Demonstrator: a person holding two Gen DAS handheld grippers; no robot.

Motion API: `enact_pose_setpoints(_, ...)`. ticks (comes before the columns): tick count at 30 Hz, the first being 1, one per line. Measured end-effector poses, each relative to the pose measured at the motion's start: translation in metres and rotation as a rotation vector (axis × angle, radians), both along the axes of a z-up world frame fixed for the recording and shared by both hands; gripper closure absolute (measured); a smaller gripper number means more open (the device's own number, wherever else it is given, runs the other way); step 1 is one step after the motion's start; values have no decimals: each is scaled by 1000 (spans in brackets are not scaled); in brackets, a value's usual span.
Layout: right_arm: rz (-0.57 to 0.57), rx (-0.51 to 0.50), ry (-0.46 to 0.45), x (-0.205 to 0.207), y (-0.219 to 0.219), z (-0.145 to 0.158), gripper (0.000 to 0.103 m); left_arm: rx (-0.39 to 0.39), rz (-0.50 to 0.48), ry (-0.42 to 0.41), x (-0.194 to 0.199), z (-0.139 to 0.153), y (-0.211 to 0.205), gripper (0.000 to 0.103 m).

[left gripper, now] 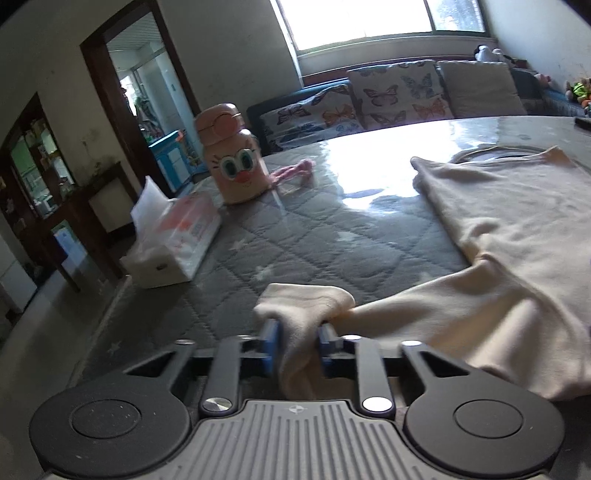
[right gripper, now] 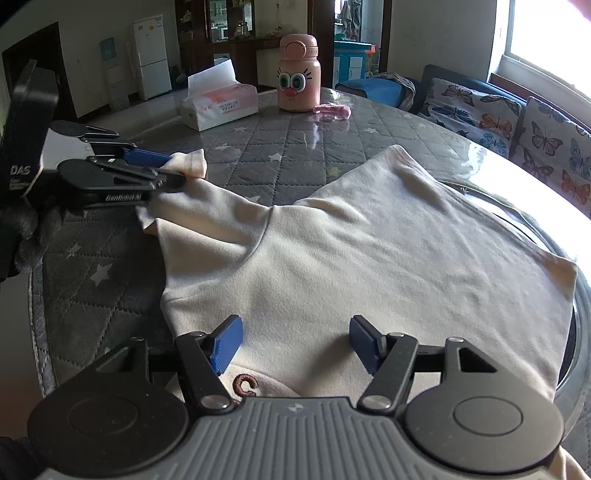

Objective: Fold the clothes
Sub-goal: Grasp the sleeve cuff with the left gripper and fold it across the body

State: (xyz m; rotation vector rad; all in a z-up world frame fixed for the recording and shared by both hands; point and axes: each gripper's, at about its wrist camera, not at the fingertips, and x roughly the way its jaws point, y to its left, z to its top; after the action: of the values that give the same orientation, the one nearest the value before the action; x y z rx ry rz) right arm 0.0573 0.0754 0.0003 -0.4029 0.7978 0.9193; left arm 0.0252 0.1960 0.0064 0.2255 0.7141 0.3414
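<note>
Two grippers: right gripper [right gripper: 295,345] hovers, fingers wide and empty, over the shirt [right gripper: 362,266] spread on the table [right gripper: 92,280]. Left gripper [left gripper: 295,345] pinches the sleeve [left gripper: 306,306] cuff; shallow bite may slip. Beyond, bottle [right gripper: 298,79] risks a knock.

Setting: lived-in home, combined living and dining room. Sofa [left gripper: 369,99] with butterfly-print cushions [right gripper: 476,110] stood under a bright window [left gripper: 354,22]. Soft toys [left gripper: 578,90] sat at the sofa's far end. White refrigerator [right gripper: 149,55] and dark wooden cabinet [right gripper: 229,26] with glass shelves stood against the far wall. Desk [right gripper: 288,147] was covered with grey quilted star-pattern cloth under clear sheet. Household clutter noted on it: tissue pack [right gripper: 219,101], child's pink cartoon-face bottle [right gripper: 298,74]. Doorway [left gripper: 147,92] opened onto another bright room.
</note>
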Motion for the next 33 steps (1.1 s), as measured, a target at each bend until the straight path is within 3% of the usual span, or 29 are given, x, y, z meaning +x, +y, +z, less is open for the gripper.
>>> enact_pose_setpoints(8,3,-1,1,1,1,0,34,-77,103,-179,-19,33,34,97)
enact_pose_setpoints(14,6,-1,2,1,2,-1,33,-100,193,-84,-20,10,51,92)
enact_pose_setpoints(17,8,-3,1,0,2,0,33,-111,240,-50,-23,0,61,84)
enact_pose_setpoints(21,8,7,1,0,4,3,33,-108,229,-71,-26,7,62,61)
enact_pose_setpoints(22,8,13,0,0,4,4,33,-104,223,-74,-26,9,61,60)
enact_pose_setpoints(25,17,25,-2,-3,9,7,33,-85,214,-51,-18,3,62,61)
enact_pose_setpoints(33,2,48,-21,4,29,14,33,-42,188,-22,-3,-8,65,82)
